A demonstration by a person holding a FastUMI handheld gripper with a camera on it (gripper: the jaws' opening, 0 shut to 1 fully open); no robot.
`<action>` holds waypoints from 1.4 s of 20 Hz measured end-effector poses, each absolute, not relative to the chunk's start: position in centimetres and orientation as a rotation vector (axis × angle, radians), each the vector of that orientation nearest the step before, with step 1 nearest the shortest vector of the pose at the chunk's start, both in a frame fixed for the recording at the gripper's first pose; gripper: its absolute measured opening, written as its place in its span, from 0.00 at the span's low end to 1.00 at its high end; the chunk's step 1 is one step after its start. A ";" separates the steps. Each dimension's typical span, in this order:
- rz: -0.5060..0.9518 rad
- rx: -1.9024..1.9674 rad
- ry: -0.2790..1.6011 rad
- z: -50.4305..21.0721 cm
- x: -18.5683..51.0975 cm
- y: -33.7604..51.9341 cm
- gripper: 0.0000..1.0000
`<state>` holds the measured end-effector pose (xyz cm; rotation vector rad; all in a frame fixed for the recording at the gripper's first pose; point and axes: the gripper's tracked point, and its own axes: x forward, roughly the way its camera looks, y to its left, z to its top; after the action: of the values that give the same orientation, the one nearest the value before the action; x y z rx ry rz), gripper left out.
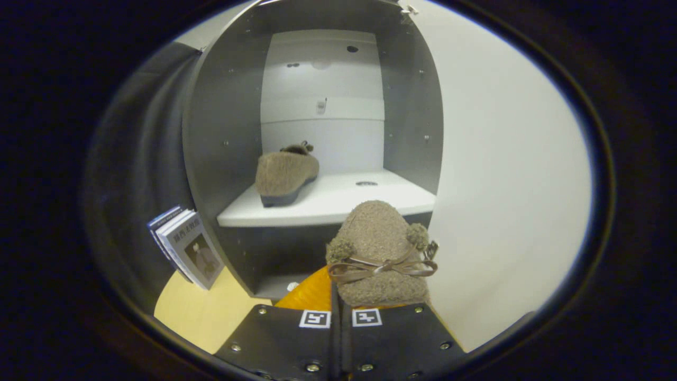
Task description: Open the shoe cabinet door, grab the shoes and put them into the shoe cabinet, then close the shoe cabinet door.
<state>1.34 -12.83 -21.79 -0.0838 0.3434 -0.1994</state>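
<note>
So at the bottom center of the frame the tool (pixel 341 317) has its two fingers pulled almost fully together, clenched on the heel end of a fuzzy brown shoe (pixel 378 248) that sticks out just ahead of them, toe pointing toward the cabinet. You can see a thin ribbon bow (pixel 382 267) lying across the top of it, with a little pom-pom on each side. Right behind that shoe, in the middle of the frame, is the open shoe cabinet (pixel 222 132), dark grey side walls and a white back panel. The matching second shoe (pixel 285 174) is already sitting on the white shelf (pixel 338 203) inside, on the left part of it, heel toward us, well apart from the one being held. The held shoe is in front of the shelf's front edge, not on it yet. The cabinet door (pixel 502 174) is swung open and takes up the whole right side of the frame as a big white surface. Lower left there's a light wooden desk (pixel 195 312), with a few books (pixel 188 248) leaning just beside the cabinet's left wall.
</note>
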 end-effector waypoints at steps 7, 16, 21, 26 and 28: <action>-0.160 -0.086 0.243 -15.3 8.8 -12.0 0.01; -0.104 -0.114 0.249 -12.0 18.7 -12.2 0.01; -0.098 -0.098 0.288 -13.3 23.1 -13.1 0.01; -0.116 -0.061 0.353 -15.7 25.5 -14.3 0.01; -0.130 -0.064 0.364 -16.0 26.0 -14.8 0.01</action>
<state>25.97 -14.75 -16.00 -0.0636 0.3644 -0.1300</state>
